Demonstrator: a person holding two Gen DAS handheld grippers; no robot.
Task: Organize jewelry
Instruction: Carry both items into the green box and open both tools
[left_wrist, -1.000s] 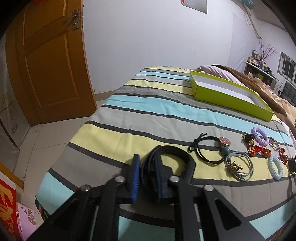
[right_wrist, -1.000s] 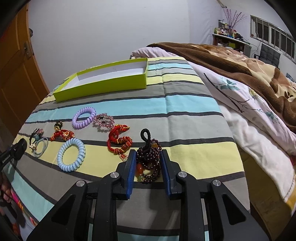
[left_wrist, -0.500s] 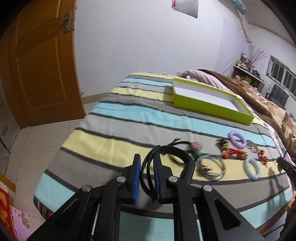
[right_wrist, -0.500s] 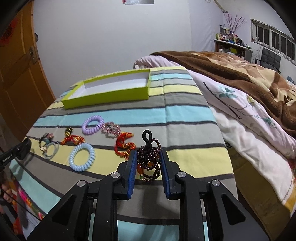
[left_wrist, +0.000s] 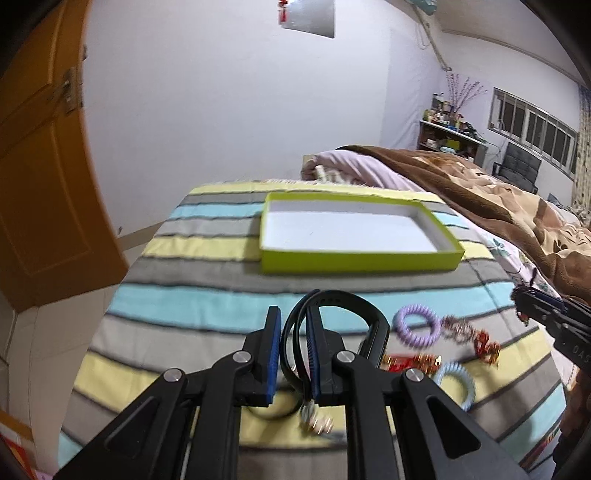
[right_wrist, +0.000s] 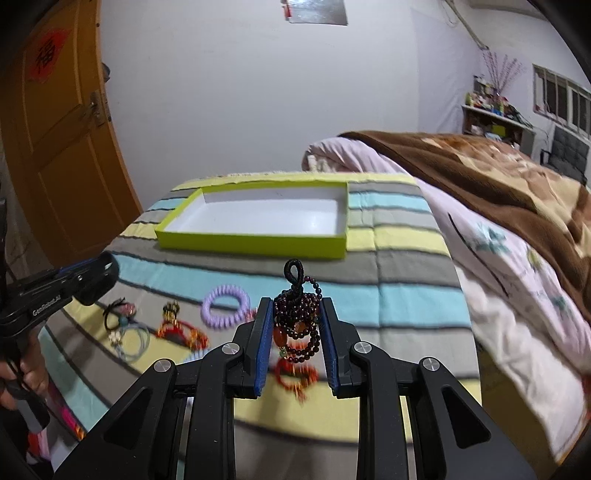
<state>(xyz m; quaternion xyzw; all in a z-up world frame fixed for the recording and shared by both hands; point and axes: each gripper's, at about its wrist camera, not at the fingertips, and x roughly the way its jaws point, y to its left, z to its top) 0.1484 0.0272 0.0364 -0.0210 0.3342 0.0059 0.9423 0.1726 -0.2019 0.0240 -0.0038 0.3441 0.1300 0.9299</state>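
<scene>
Black band (left_wrist: 334, 301) and garnet beads (right_wrist: 297, 317) are both rising off the bed, each clamped between fingers. Both grippers are now swinging toward the green box (left_wrist: 360, 260), which looks next.

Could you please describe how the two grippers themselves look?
Both the left gripper and the right gripper are matte black plastic with blue ribbed pads and round silver pivot screws. White lettering marks the left one's side, seen from the right camera.

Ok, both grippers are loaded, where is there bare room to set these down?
The green box is bare inside, wall to wall. The striped bedspread between the box and the purple coil tie is also free, as is its right side. The near-left strip around the red bracelets is crowded.
</scene>
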